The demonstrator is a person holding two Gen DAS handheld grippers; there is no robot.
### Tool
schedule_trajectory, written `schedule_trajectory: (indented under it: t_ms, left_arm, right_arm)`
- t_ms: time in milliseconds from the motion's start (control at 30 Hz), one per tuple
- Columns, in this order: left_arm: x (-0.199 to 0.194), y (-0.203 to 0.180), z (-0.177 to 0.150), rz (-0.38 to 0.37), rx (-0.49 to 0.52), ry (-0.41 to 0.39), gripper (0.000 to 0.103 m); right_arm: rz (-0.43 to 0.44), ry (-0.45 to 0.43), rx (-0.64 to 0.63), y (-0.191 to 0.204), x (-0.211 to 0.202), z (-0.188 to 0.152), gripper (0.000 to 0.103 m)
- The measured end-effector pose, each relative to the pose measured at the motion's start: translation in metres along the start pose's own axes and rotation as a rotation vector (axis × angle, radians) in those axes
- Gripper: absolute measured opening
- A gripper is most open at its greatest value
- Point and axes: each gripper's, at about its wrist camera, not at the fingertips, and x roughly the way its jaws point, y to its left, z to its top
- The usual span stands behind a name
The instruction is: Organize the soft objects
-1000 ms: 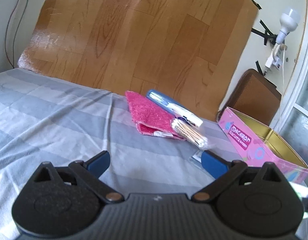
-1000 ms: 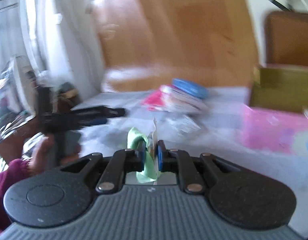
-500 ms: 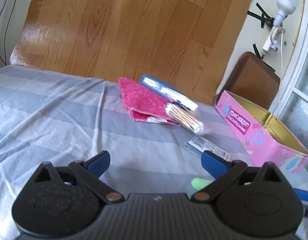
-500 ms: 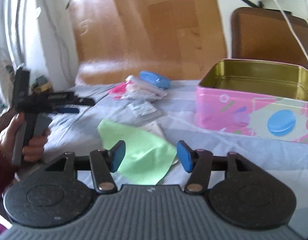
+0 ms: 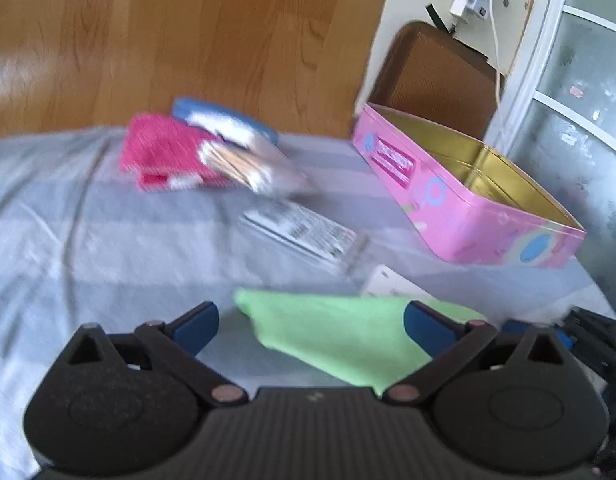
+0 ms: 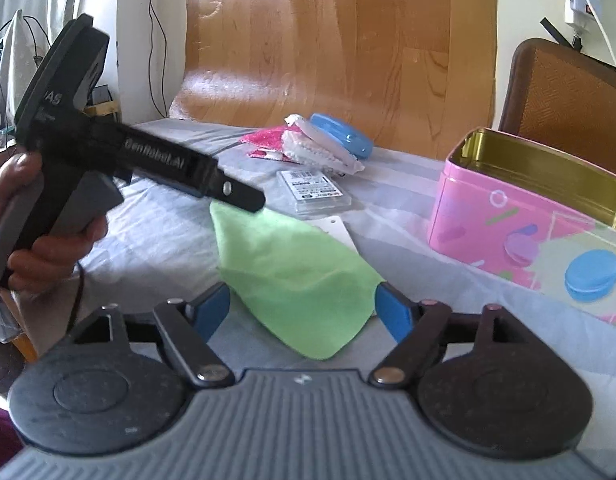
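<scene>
A light green cloth (image 5: 339,332) lies flat on the grey striped sheet; it also shows in the right wrist view (image 6: 292,276). My left gripper (image 5: 309,322) is open, its fingers either side of the cloth's near part. My right gripper (image 6: 304,308) is open and empty, the cloth's near corner between its fingers. The left gripper's body (image 6: 148,164) shows in the right wrist view, its tip over the cloth's far corner. A pink towel (image 5: 160,156), a blue pouch (image 5: 224,120) and a pack of sticks (image 5: 248,168) lie further back.
An open pink tin (image 5: 467,196) with a gold inside stands at the right, also in the right wrist view (image 6: 527,216). A clear labelled packet (image 5: 300,232) and a white card (image 5: 391,284) lie between cloth and tin. A wooden board leans behind.
My right gripper opened and let go of the green cloth, which now lies on the sheet. My left gripper swung right and down toward the cloth.
</scene>
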Motion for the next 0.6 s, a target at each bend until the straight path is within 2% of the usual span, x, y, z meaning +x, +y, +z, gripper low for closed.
schedule_trajectory:
  t_ms: [33, 100, 167, 200, 233, 300, 433, 600]
  left_arm:
    - [0.002, -0.001, -0.002, -0.021, -0.008, 0.012, 0.095]
    - [0.001, -0.011, -0.01, -0.037, 0.026, 0.004, 0.069]
    - [-0.001, -0.024, -0.016, -0.069, 0.075, 0.015, 0.049]
    - [-0.001, -0.028, -0.017, -0.099, 0.082, 0.028, 0.038]
    - [-0.003, -0.032, -0.019, -0.125, 0.086, 0.036, 0.032]
    - [-0.008, -0.042, -0.022, -0.126, 0.11, 0.035, 0.02]
    - [-0.03, -0.049, -0.019, -0.129, 0.113, -0.019, 0.018]
    - [-0.049, -0.061, 0.002, -0.146, 0.107, -0.103, 0.018]
  right_arm:
    - [0.009, 0.001, -0.004, 0.0, 0.002, 0.0, 0.079]
    - [0.014, 0.004, -0.028, 0.003, 0.007, 0.001, 0.049]
    - [-0.013, -0.019, -0.099, 0.013, 0.008, 0.002, 0.019]
    - [-0.02, -0.032, -0.126, 0.018, 0.008, 0.002, 0.009]
    - [-0.011, -0.039, -0.139, 0.021, 0.008, 0.003, 0.006]
    - [-0.017, -0.067, -0.16, 0.026, 0.005, 0.003, 0.006]
    - [-0.026, -0.162, -0.183, 0.03, -0.01, 0.005, 0.006]
    - [-0.053, -0.282, -0.128, 0.019, -0.026, 0.017, 0.006]
